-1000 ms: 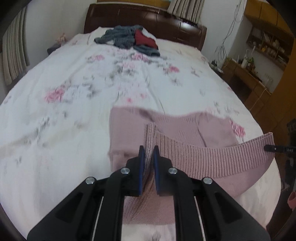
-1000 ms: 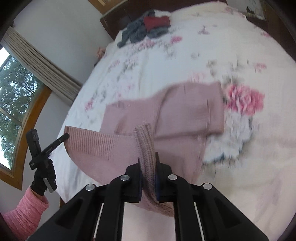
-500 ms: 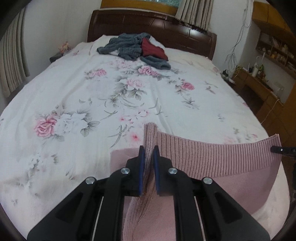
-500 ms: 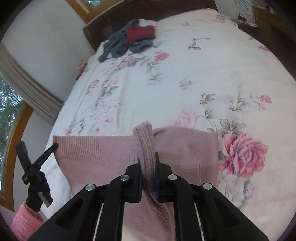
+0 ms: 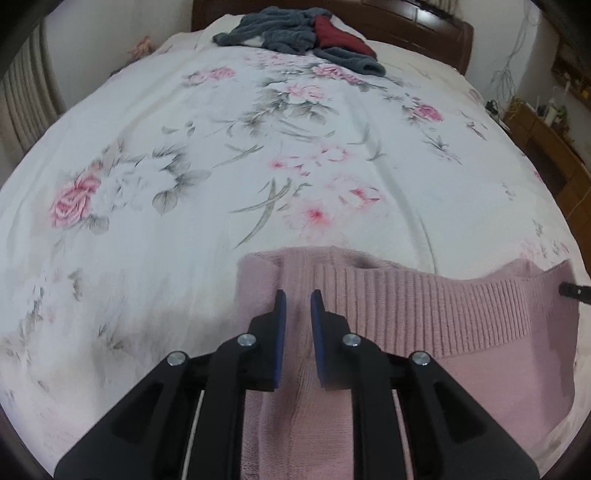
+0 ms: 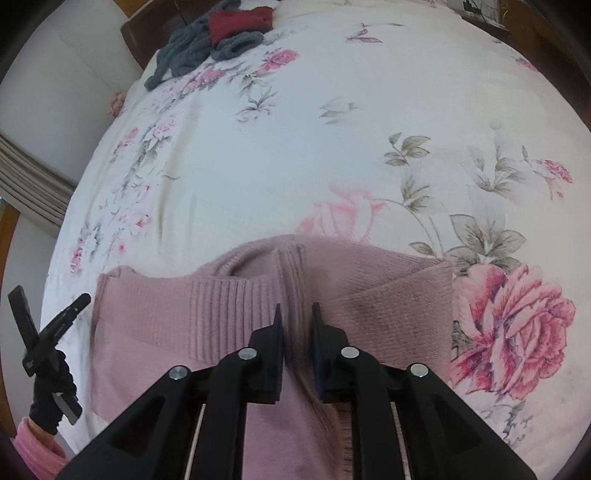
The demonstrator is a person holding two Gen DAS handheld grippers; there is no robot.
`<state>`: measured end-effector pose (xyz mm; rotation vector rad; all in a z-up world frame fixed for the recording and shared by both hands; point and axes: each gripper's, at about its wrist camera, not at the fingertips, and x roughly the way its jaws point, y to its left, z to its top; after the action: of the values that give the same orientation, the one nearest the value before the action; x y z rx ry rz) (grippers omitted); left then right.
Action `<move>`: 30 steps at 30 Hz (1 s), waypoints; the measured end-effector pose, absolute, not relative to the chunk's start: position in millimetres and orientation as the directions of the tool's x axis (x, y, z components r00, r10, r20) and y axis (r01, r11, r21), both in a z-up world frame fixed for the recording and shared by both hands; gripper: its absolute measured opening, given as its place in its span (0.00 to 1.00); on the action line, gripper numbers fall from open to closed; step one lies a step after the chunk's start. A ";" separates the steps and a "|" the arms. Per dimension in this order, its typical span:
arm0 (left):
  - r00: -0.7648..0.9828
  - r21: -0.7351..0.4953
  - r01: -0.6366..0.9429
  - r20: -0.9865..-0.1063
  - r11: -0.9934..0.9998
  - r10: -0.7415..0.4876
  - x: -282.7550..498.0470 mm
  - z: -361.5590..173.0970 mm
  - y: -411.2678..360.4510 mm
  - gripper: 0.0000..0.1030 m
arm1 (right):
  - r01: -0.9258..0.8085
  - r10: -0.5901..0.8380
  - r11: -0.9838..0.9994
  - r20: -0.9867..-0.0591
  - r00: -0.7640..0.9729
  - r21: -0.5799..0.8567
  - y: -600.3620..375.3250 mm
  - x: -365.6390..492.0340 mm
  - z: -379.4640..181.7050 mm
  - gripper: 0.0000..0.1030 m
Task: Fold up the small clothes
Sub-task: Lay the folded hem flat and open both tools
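Lying folded under both parted tools [image 5: 297, 295] [image 6: 297, 308], pink sweater [image 5: 424, 306].

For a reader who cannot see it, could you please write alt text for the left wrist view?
The left gripper hangs open, jaws apart, just above a pink ribbed sweater lying folded on a bed with a white floral bedspread. A heap of grey and dark red clothes lies at the far end, near the dark wooden headboard.
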<state>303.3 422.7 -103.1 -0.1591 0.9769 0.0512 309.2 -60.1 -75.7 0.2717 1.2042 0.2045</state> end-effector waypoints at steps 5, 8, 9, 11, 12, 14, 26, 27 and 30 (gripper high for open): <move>0.582 -0.133 -0.140 -0.813 0.981 -0.027 279.9 -90.6 434.1 0.34 | 0.015 0.332 0.931 -0.866 0.375 0.364 -83.5 281.4 -65.4 0.36; 0.600 -0.143 -0.112 -0.799 0.983 -0.048 257.2 -78.2 427.9 0.39 | -0.003 0.365 0.921 -0.859 0.360 0.390 -90.8 252.4 -61.3 0.36; 0.603 -0.140 -0.098 -0.796 0.985 -0.053 249.5 -75.6 423.6 0.40 | -0.011 0.373 0.919 -0.857 0.356 0.395 -92.8 241.9 -61.2 0.37; 0.606 -0.134 -0.040 -0.791 0.990 -0.082 229.2 -72.3 407.4 0.41 | -0.015 0.381 0.916 -0.860 0.340 0.400 -96.4 216.7 -63.2 0.42; 0.604 -0.127 -0.028 -0.793 0.991 -0.085 223.5 -72.7 402.0 0.42 | -0.013 0.390 0.912 -0.860 0.330 0.409 -98.0 206.4 -65.7 0.45; 0.586 -0.123 0.010 -0.803 0.992 -0.105 209.9 -75.6 386.2 0.45 | -0.001 0.407 0.904 -0.861 0.305 0.427 -101.1 184.2 -73.4 0.45; 0.461 -0.098 0.060 -0.880 0.993 -0.115 193.1 -119.7 340.7 0.47 | -0.014 0.439 0.895 -0.873 0.213 0.446 -91.7 148.0 -86.7 0.08; 0.451 -0.098 0.055 -0.885 0.994 -0.112 193.8 -123.5 341.7 0.47 | -0.012 0.430 0.899 -0.878 0.208 0.438 -92.8 147.7 -86.5 0.07; 0.431 -0.106 0.022 -0.896 0.994 -0.105 195.1 -135.4 350.5 0.47 | -0.010 0.395 0.916 -0.900 0.186 0.400 -94.6 148.2 -95.2 0.07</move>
<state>195.1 350.5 -135.4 -0.0825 1.1231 -0.0796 148.2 -94.6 -95.2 0.3368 1.3605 0.2926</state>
